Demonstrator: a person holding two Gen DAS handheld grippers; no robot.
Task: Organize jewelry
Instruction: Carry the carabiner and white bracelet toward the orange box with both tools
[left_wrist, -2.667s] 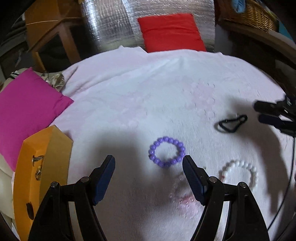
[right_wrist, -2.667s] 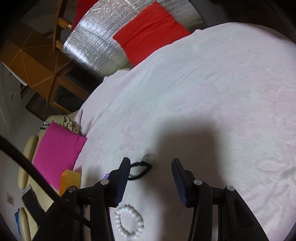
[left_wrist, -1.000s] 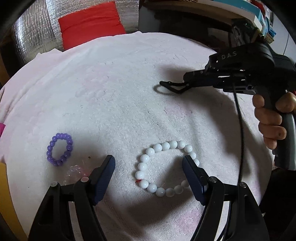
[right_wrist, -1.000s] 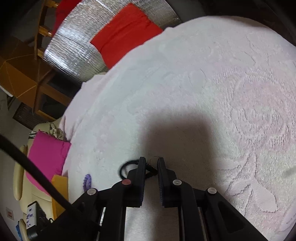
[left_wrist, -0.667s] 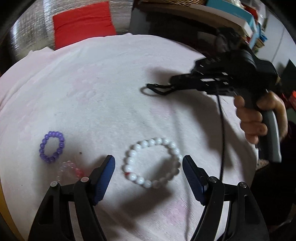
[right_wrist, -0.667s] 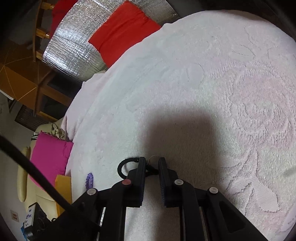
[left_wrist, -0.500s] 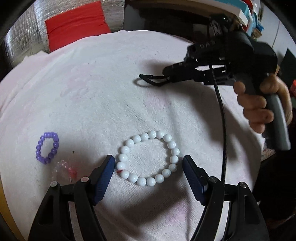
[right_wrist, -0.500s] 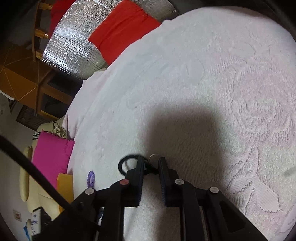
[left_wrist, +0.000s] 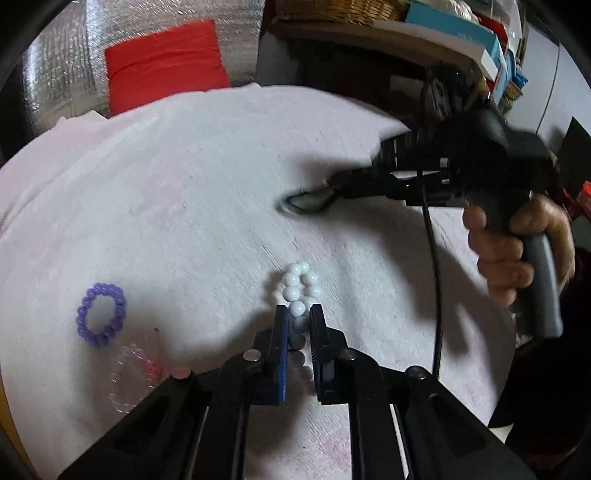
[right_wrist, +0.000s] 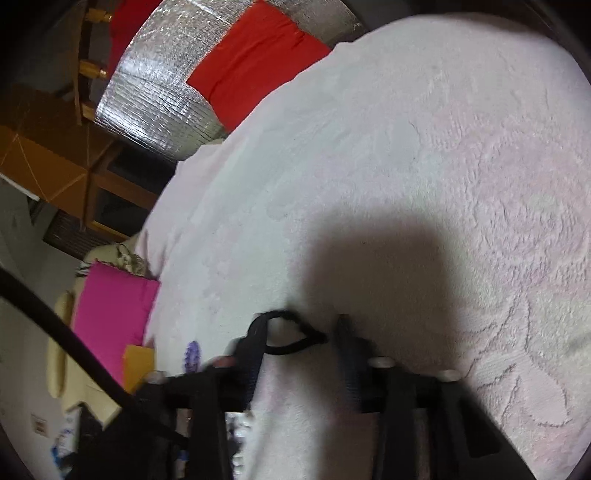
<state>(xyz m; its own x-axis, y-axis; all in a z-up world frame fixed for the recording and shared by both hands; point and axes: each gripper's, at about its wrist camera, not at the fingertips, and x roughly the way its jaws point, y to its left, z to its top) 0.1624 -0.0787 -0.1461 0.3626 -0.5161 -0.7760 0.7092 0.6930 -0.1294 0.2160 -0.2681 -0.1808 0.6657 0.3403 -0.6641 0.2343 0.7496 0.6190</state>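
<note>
A pale pink, rose-textured blanket covers the surface, with a red cushion against quilted silver foil at its far edge, a magenta cushion and wooden furniture to one side, and a cluttered shelf behind.

White bracelet, purple bracelet, red cushion.

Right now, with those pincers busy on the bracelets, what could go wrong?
The left gripper squeezes the white bead bracelet into a narrow loop, so lifting might let beads slip out or strain its string. The right gripper stands open with the black cord loop hooked by one finger, so it could drag the loop along. The clear bracelet lies near the left gripper and could get nudged.
</note>
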